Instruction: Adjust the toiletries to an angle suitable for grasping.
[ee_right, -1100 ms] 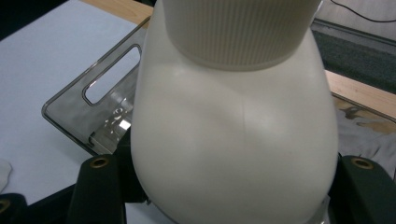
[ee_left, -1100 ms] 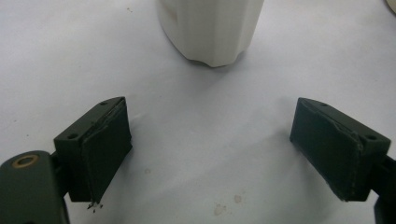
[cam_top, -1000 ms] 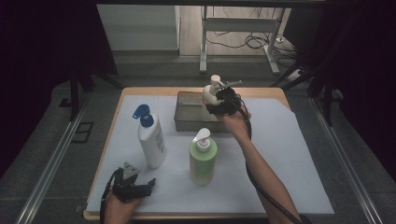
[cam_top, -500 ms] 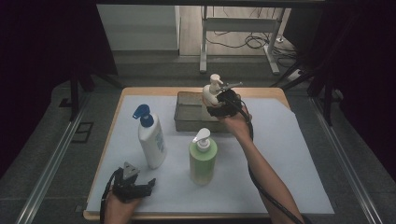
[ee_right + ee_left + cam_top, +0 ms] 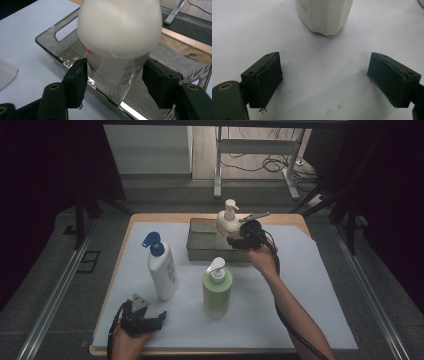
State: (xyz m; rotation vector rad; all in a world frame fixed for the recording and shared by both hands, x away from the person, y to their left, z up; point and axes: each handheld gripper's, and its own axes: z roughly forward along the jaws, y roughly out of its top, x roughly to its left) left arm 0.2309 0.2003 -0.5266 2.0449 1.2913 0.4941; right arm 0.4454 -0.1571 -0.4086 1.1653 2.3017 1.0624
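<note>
While the cream bottle is clasped by the right tool over the tray, two bottles beside the tray are judged left; the left tool is spread.

My right gripper reaches far forward on an outstretched arm, its jaws just closing, while my left gripper rests low, jaws spread wide.

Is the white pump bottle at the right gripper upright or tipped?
Roughly upright: the white pump bottle stands pump-up in the grey metal tray, between the right gripper's jaws, which have just been closing.
</note>
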